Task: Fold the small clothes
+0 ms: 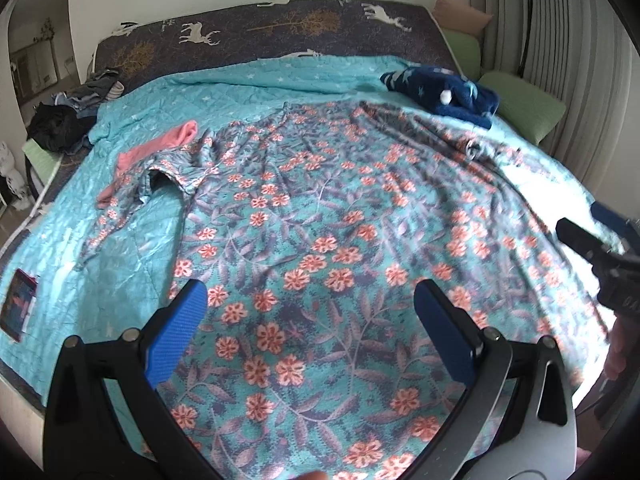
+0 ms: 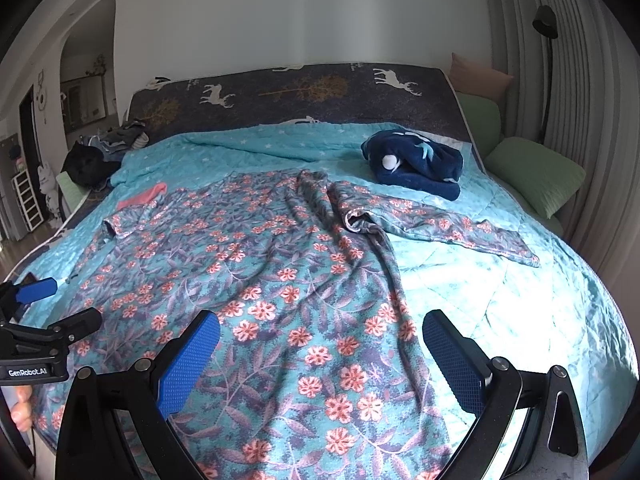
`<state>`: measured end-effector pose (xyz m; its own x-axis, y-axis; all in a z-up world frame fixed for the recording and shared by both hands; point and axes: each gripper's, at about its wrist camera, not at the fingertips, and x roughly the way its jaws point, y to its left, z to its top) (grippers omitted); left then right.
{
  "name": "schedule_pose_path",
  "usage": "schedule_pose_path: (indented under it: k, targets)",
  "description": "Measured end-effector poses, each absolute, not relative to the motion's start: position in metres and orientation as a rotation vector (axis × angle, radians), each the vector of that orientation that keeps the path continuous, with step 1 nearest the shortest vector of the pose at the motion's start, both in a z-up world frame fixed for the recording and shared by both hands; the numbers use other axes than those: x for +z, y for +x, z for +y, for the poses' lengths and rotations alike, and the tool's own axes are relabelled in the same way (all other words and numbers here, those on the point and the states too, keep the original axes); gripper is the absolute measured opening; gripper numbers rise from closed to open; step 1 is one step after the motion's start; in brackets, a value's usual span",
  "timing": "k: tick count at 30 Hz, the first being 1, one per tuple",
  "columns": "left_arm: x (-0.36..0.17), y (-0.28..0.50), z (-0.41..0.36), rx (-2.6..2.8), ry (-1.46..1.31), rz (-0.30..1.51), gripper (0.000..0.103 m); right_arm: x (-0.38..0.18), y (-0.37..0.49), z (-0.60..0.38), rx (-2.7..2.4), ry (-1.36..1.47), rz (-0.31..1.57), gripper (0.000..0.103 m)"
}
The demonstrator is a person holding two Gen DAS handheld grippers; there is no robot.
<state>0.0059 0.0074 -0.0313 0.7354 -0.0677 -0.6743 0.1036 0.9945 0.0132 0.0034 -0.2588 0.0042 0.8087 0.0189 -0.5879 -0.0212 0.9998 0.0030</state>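
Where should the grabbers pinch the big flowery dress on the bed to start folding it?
Probably the long sleeve of the flowery dress, near its loose cuff end. It lies flat and stretched out to the right on the teal quilt, apart from the navy bundle. The right gripper, open now, could come from the right side and pinch that thin edge.

home bedroom: bed (image 2: 520, 320), pillows (image 2: 532, 176).

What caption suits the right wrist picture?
Open right gripper above a flowered garment spread on the bed.
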Motion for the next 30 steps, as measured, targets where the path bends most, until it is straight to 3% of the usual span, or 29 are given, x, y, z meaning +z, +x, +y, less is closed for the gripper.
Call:
schedule_pose_path:
  k: [30]
  targets:
    - [-0.035, 0.005, 0.027, -0.05, 0.005, 0.724, 0.103, 0.0, 0.008, -0.254, 0.025, 0.003, 0.655, 0.103]
